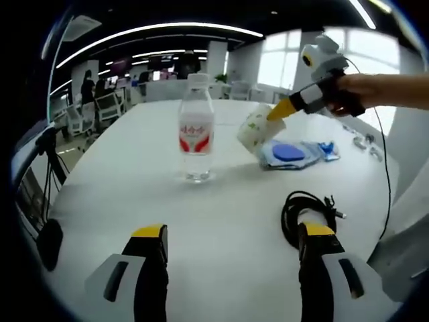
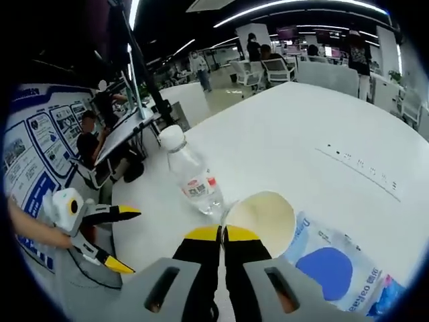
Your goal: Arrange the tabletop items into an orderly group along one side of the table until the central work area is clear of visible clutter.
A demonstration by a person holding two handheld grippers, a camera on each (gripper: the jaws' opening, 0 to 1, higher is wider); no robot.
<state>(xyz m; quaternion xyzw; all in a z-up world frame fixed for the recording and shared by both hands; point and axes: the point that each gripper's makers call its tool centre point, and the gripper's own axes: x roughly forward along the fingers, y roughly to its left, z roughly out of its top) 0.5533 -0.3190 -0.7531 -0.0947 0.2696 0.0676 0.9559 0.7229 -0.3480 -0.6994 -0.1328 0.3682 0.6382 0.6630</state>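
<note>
1. Your right gripper (image 1: 276, 113) has its jaws pressed together on the rim of the paper cup (image 1: 258, 129), which is tilted and lifted just above the white bench (image 1: 221, 235). In the right gripper view, the right gripper (image 2: 222, 233) pinches the cup (image 2: 263, 218) at its near lip, its open mouth facing the camera.
2. Your left gripper (image 1: 231, 235) hovers over the near edge of the bench with its jaws spread wide and nothing between them. In the right gripper view, the left gripper (image 2: 124, 238) again shows its jaws apart.
3. The water bottle (image 1: 196, 131) stands upright near the middle of the bench, untouched, so the central area is not yet clear.
4. The blue-and-white packet (image 1: 295, 153) lies flat just behind the cup, toward the bench's right edge as the left gripper view shows it.
5. A coiled black cable (image 1: 303, 208) lies near the bench's near-right edge, just beside your left gripper's jaw.
6. Judged from this, the task is at an early stage: the cup is in hand, while bottle, packet and cable are not yet in one tidy group along one edge.
</note>
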